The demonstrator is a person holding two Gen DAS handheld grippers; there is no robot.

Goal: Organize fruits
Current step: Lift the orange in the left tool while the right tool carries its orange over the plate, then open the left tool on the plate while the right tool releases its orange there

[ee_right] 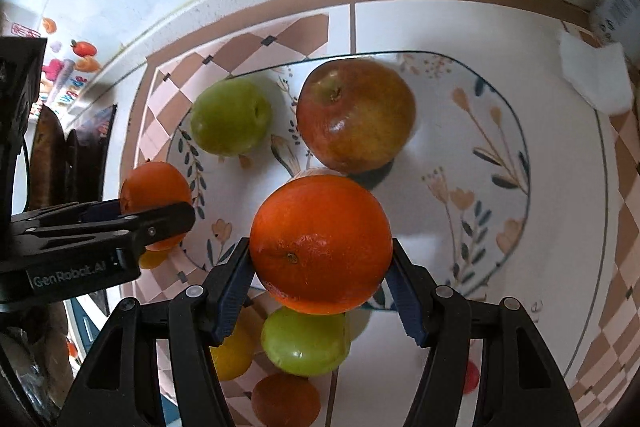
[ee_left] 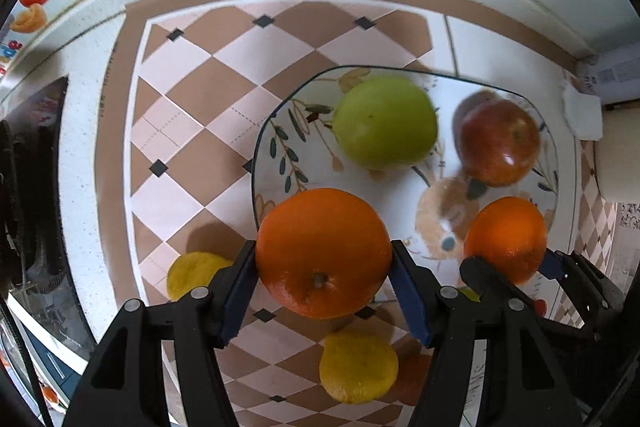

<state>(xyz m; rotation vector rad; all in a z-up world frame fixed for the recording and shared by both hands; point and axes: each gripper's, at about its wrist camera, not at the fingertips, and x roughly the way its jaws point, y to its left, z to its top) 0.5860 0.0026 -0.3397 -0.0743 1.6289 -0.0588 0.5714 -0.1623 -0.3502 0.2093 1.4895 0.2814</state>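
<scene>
Two oranges clamped, one per gripper: left gripper (ee_left: 323,267) orange (ee_left: 323,253), right gripper (ee_right: 322,267) orange (ee_right: 320,244)

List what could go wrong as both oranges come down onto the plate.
1. The left hand-held gripper and right hand-held gripper each grip an orange close together; they could bump.
2. The green apple and red apple already sit on the plate; a released round orange may roll into them or off the rim.
3. A lemon lies on the counter below the left orange, in the way if that one drops short.
</scene>
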